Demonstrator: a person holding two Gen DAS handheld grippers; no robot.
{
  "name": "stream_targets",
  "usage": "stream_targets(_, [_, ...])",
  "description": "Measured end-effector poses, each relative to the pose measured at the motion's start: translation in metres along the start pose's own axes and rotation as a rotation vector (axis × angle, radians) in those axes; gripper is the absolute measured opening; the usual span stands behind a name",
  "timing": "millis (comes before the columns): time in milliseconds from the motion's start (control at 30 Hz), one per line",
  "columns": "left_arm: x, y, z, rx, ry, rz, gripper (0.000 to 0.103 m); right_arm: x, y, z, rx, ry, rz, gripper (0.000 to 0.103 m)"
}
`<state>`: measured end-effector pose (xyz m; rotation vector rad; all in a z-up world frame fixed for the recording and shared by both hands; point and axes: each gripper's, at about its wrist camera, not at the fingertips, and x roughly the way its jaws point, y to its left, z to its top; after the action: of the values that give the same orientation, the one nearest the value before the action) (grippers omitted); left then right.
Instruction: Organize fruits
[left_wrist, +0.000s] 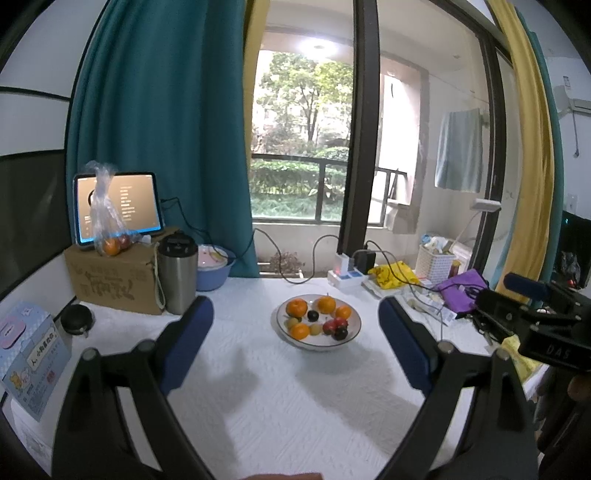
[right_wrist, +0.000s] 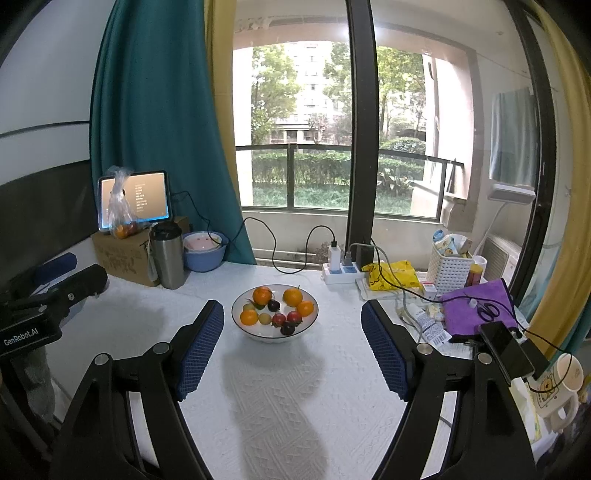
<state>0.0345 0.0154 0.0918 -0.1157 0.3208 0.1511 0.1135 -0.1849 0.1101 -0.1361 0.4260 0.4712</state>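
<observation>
1. Left gripper (left_wrist: 295, 343) – jaws wide apart, holding nothing, raised above the desk (left_wrist: 258, 398).
2. Right gripper (right_wrist: 291, 343) – jaws wide apart, likewise holding nothing.
3. White bowl (right_wrist: 240, 325) stands mid-desk, ahead of both grippers, untouched; it contains oranges (right_wrist: 292, 296), dark plums, red and yellowish fruits.
4. Clear bag (left_wrist: 105, 218) with more fruit rests on the cardboard box (left_wrist: 110, 280), rear left, beside a steel tumbler (left_wrist: 178, 275).

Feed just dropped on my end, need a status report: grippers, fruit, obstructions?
Left gripper open, empty. Right gripper open, empty. Oranges and small dark fruits sit in white ceramic bowl, untouched. White tablecloth bare between grippers and bowl.
</observation>
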Motion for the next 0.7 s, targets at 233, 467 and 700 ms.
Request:
stream_targets(233, [0.002, -0.004, 0.001, 0.006, 0.0, -0.009, 0.092, 0.0, 0.0, 0.0, 0.001, 0.001, -0.002, 0.08])
stream_targets(467, [0.001, -0.005, 0.0, 0.005, -0.001, -0.006, 0.092, 0.002, -0.001, -0.002, 0.002, 0.005, -0.001, 0.08])
stream_targets(700, [0.01, -0.008, -0.006, 0.029, 0.014, -0.004, 0.092, 0.006, -0.003, -0.004, -0.004, 0.011, 0.0, 0.08])
